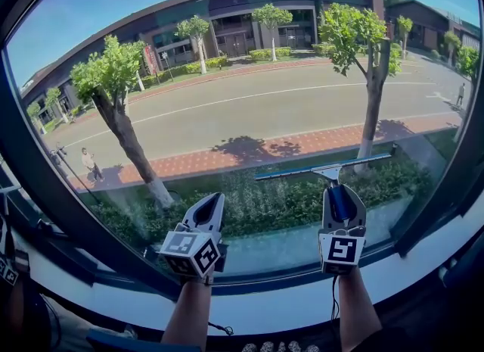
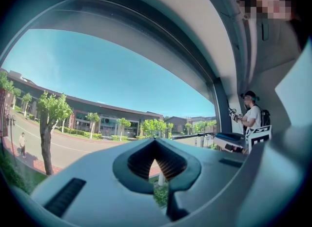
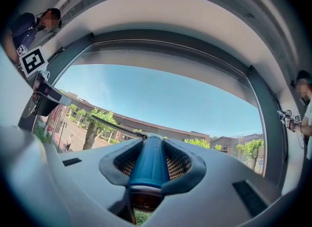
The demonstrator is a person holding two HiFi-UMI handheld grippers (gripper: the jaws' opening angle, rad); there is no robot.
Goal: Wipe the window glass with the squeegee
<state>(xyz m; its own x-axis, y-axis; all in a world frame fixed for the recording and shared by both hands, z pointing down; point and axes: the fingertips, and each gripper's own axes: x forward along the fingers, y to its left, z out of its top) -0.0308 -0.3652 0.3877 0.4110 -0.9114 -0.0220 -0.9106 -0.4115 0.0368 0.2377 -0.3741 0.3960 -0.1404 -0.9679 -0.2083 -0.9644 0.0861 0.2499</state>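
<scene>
at the lower right of the window glass (image 1: pixel 249 78), the squeegee (image 1: pixel 325 170) lies with its blade nearly level, the left end a little lower, against the pane or very close to it; contact cannot be confirmed. judged from where the blade sits, low on the pane and just above the bottom of the frame (image 1: pixel 423 214), you are near the foot of a stroke rather than at its start. the glass shows no foam, streaks or water lines, so you cannot read off which parts are already wiped; the left half of the pane, in front of your left gripper (image 1: pixel 210 200), may well remain.

your right gripper (image 1: pixel 333 188) is clamped on the squeegee's blue handle (image 3: pixel 150 160). the right gripper view shows the handle running straight along the jaws, held between both ribbed pads, with the blade (image 3: pixel 114 127) crossing just beyond the jaw tips.

your left gripper has its jaws brought together at the tips with nothing between them; only trees and street show through the gap behind the tips. it hangs near the glass, well apart from the squeegee.
</scene>
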